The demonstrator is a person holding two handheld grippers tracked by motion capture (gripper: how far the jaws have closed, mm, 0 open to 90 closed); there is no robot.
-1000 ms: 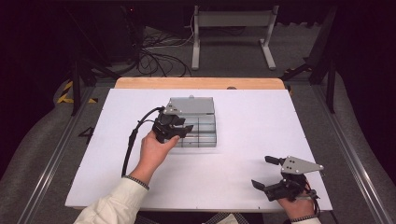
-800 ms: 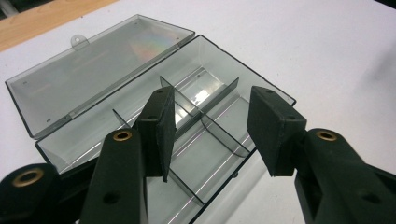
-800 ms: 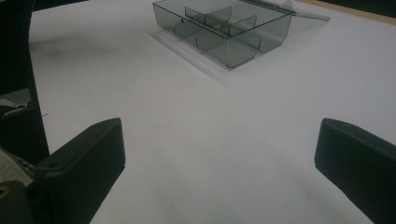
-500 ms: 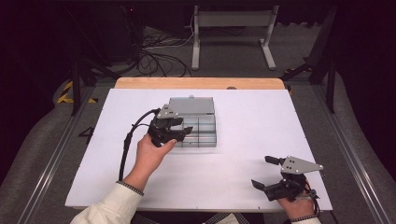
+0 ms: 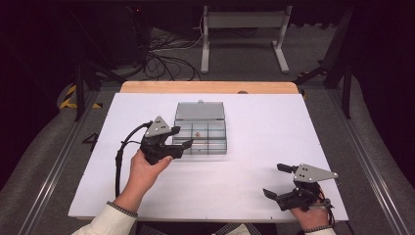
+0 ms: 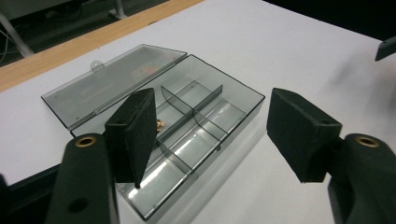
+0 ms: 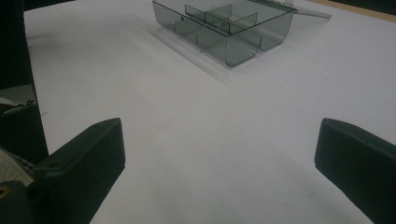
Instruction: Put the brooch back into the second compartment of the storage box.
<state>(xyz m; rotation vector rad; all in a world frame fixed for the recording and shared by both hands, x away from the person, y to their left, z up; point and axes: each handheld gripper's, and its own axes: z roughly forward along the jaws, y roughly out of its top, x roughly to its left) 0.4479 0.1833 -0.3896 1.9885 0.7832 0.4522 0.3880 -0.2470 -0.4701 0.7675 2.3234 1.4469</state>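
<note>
From the high view, the left gripper (image 5: pixel 182 145) hangs at the near-left edge of the clear compartment box (image 5: pixel 201 134) mid-table, lid laid back, its jaws just opened wider, holding nothing. The left gripper view shows a small brass piece (image 6: pixel 159 123) resting in one compartment, so that drop looks done. In the right gripper view, the right gripper (image 7: pixel 219 163) sits wide, empty, well apart; next likely fetching another piece.

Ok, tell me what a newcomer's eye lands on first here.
The smoky clear compartment box, lid laid open, in the middle of the white table, with a small brass-coloured piece in one cell. Next the left claw at the box's left edge, its jaws just opened with nothing between them, and the right claw, open, near the table's front right.
</note>
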